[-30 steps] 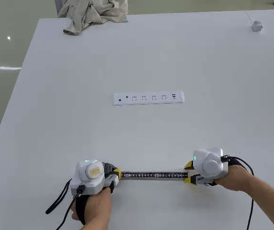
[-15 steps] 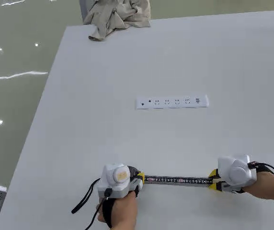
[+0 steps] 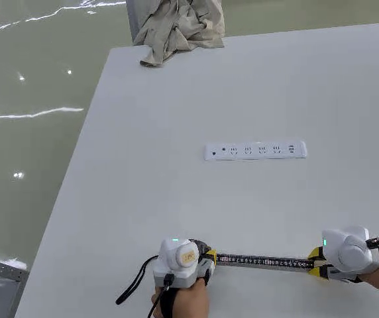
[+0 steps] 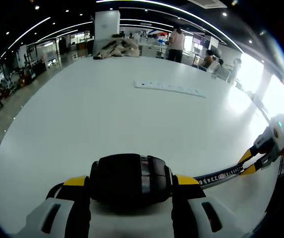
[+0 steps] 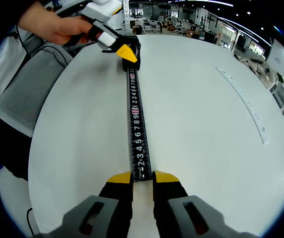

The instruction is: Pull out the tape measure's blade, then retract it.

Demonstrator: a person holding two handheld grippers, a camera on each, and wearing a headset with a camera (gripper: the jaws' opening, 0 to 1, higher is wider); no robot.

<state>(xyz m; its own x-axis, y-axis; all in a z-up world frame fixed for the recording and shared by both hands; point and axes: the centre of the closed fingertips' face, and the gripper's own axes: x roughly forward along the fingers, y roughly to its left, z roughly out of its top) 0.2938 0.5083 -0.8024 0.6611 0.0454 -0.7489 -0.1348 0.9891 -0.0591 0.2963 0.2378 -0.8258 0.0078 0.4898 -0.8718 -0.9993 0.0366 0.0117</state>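
The black tape measure case (image 4: pixel 130 177) sits clamped between the yellow-tipped jaws of my left gripper (image 3: pixel 206 260), low on the white table. Its black blade (image 3: pixel 264 262) with white numbers runs flat along the table to my right gripper (image 3: pixel 316 262), which is shut on the blade's end hook. In the right gripper view the blade (image 5: pixel 136 124) stretches straight from my right gripper (image 5: pixel 142 177) to the case (image 5: pixel 132 52) held by the left gripper (image 5: pixel 123 49). The left gripper view catches the right gripper (image 4: pixel 248 162) at the far right, pinching the blade (image 4: pixel 219 177).
A white power strip (image 3: pixel 255 150) lies mid-table, beyond the blade. A crumpled beige cloth (image 3: pixel 179 28) lies at the table's far left corner. The table's left edge (image 3: pixel 77 159) drops to a glossy green floor. People stand far off in the left gripper view.
The head camera has swung left, so everything sits further right in view. The two grippers stand slightly further apart, with a little more blade drawn out.
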